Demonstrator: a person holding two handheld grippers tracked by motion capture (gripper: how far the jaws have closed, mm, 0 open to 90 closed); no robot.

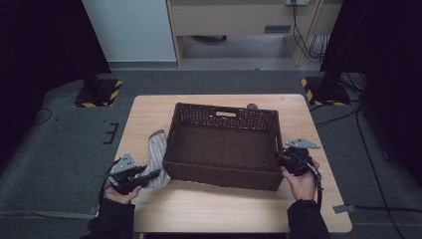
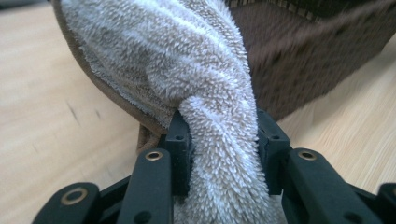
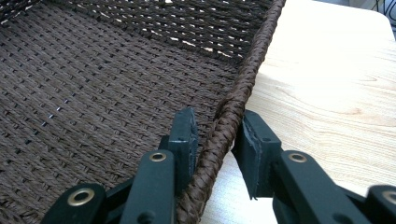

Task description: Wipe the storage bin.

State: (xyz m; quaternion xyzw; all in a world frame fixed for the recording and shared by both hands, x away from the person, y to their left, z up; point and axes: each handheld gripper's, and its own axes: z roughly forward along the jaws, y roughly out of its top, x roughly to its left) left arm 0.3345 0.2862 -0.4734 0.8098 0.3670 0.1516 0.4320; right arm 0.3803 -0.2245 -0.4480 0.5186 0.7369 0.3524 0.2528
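Wicker basket (image 1: pixel 224 144) sits mid-table (image 1: pixel 209 209), empty inside. A fluffy grey towel (image 1: pixel 157 154) with brown edging lies on the wood just left of the basket, its near end bunched up. Left gripper (image 1: pixel 149 177) is at the near-left corner of the table, clamped on that bunched end: in the left gripper view the pile (image 2: pixel 219 154) is squeezed between both pads, cloth fanning out beyond toward the basket's side wall (image 2: pixel 299 60). Right gripper (image 1: pixel 283 158) is at the basket's right rim, near corner. In the right gripper view the braided rim (image 3: pixel 229 116) runs between the jaws, but they stand apart; a gap shows on the outer side, the inner pad close to or just touching the braid, so no real hold on it. Step in hand, as I read it: towel picked up, about to go into the basket, with the right side placed to steady the basket. Next move calls for lifting the left hand high enough that the trailing cloth clears the left wall, carrying it right over the basket floor, then letting go. Watch for the far end of the towel dragging on the rim, and for the basket sliding if the right jaws are not closed on it.
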